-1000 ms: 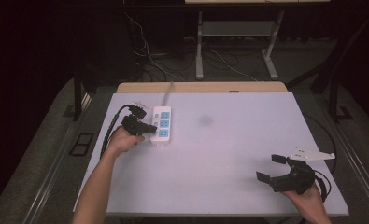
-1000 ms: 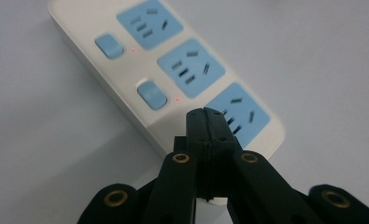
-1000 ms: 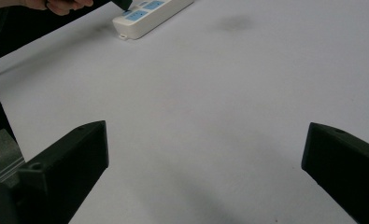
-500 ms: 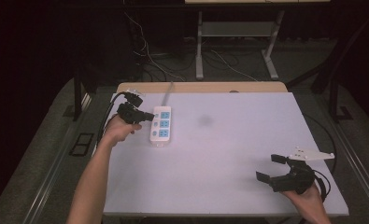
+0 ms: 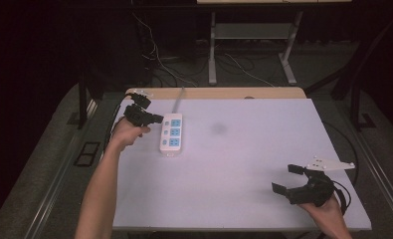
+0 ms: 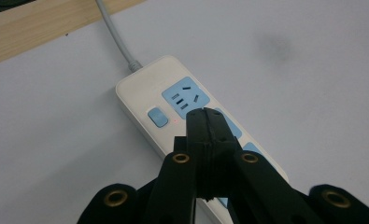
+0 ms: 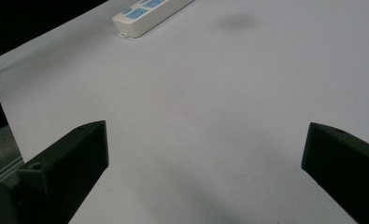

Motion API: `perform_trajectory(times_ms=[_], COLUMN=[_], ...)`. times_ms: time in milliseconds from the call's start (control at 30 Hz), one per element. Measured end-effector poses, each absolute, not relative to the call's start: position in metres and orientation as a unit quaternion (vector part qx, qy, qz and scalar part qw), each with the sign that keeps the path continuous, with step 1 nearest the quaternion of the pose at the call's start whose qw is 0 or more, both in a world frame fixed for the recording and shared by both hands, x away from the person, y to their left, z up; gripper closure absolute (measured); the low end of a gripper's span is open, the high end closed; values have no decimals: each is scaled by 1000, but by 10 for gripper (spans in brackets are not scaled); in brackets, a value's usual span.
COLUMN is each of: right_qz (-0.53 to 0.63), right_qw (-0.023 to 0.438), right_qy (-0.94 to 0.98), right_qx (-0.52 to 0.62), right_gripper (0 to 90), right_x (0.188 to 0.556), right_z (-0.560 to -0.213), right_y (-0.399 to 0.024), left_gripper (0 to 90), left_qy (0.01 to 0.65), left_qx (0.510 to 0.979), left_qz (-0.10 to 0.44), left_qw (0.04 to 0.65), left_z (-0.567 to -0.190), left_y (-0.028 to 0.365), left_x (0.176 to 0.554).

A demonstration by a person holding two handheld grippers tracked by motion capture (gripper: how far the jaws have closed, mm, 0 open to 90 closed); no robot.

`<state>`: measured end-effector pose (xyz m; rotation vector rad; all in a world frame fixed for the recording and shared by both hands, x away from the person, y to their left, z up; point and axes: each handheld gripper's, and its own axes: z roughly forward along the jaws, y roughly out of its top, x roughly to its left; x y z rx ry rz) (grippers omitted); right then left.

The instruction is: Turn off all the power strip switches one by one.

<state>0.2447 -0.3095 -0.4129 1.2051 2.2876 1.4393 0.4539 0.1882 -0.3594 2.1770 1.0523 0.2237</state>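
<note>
You find no readable text, brand, number or label anywhere here. The white power strip point(image 6: 182, 112) in the middle of the left gripper view carries blue socket faces and a blue switch, all without lettering you can make out; in the high view it sits in the upper left of the table and is too small to read. The white table point(image 5: 244, 164) bears no print either.

L gripper point(image 5: 151, 118) jaws closed, raised; R gripper point(image 5: 289, 179) jaws apart, low.
</note>
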Motion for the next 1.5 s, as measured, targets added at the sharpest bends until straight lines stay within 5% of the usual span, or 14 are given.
perform_trajectory(times_ms=[1500], right_qz=[480], right_qw=[91], right_qy=[772], right_qx=[407], right_gripper=[5], right_x=[244], right_z=[-414], right_y=[-313], left_gripper=[894], left_qy=[416], left_qx=[848], left_qz=[68], left_qw=[321], left_z=[-409], left_y=[176], left_x=[462])
